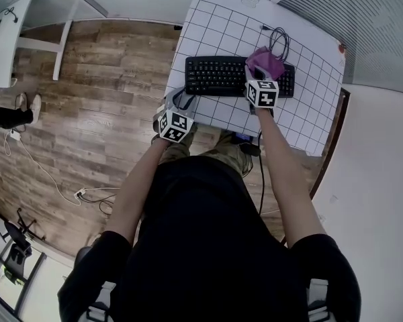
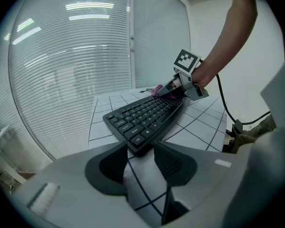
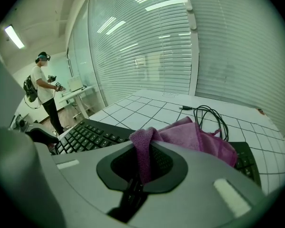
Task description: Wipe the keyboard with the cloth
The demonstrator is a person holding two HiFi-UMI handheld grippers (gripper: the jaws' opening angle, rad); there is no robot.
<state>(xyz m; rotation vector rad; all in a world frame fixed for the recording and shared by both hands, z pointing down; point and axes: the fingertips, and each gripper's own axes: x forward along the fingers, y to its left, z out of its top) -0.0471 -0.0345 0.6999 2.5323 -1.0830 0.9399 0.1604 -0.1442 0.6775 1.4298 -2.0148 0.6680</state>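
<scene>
The right gripper (image 3: 143,167) pinched the purple microfibre cloth (image 3: 199,137) on the right end of the black rectangular keyboard (image 1: 218,76). The unwiped keys ran leftward, parallel to the white gridded table's (image 1: 309,113) near edge. The left gripper (image 2: 141,163) stood spread and empty at the keyboard's left end.

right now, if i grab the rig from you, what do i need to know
Left gripper: open, nothing between the jaws, over the table close to the keyboard's left end.
Right gripper: shut on the purple cloth, which lies on the keyboard's right part.
Done: cloth is gripped and on the keys; how much is wiped can't be told.
Left: probably sweep the cloth across toward the left end.
</scene>
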